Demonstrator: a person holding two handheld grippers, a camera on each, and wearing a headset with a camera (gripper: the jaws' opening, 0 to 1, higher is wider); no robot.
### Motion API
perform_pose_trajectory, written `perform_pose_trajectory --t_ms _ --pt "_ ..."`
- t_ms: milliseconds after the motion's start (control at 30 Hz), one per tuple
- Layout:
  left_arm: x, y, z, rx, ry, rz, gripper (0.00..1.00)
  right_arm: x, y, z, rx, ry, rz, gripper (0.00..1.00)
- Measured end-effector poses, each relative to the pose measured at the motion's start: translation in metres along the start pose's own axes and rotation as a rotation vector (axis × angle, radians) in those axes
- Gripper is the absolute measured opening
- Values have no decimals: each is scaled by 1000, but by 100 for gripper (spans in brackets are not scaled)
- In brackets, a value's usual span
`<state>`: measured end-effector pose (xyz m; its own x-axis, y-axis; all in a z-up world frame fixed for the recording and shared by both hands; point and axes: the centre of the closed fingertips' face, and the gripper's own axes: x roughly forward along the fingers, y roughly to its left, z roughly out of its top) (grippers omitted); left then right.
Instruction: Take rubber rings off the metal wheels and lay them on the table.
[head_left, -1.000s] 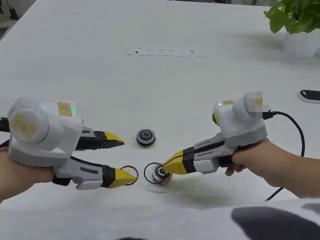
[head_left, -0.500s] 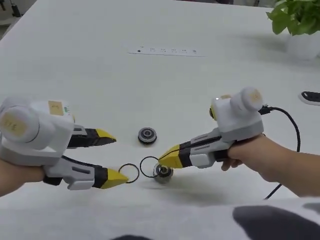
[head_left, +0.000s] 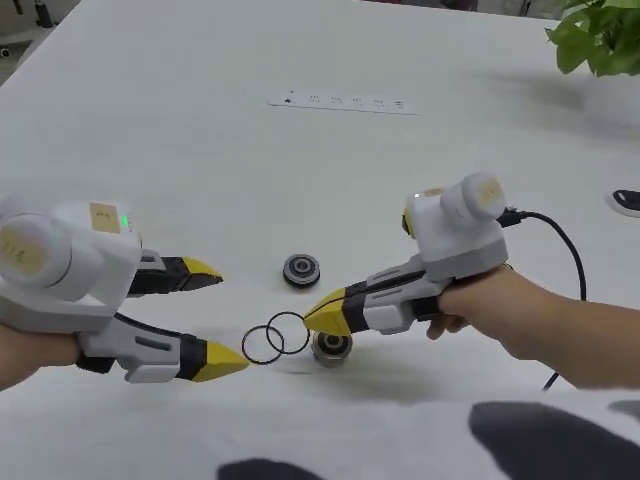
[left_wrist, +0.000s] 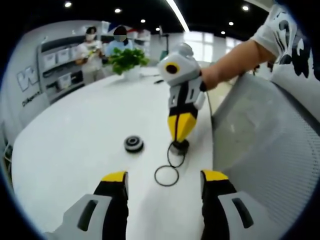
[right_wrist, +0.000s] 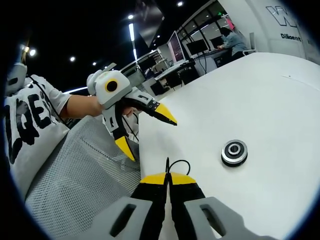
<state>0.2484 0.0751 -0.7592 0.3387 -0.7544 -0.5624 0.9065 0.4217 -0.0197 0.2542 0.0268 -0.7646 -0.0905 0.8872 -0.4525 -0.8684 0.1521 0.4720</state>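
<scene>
- We see the right gripper (head_left: 322, 312) with its jaws pinched tight on a thin rubber ring (head_left: 288, 331), which loops off the yellow tips just beside a metal wheel (head_left: 331, 345)
- A second ring (head_left: 261, 346) lies flat on the white table (head_left: 200, 150), and from the head view we see it overlap the held one
- The left gripper (head_left: 215, 315) has its jaws spread wide, near that loose ring
- A second wheel (head_left: 301, 270), dark-rimmed, sits a little farther back
</scene>
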Motion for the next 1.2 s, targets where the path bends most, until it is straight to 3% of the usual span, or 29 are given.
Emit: perform_pose_trajectory --t_ms 600,1200 --pt "-6 2 -6 -6 12 17 60 24 4 -4 7 33 29 0" --pt "-5 2 -11 -14 27 15 60 28 -9 -6 53 28 0 0"
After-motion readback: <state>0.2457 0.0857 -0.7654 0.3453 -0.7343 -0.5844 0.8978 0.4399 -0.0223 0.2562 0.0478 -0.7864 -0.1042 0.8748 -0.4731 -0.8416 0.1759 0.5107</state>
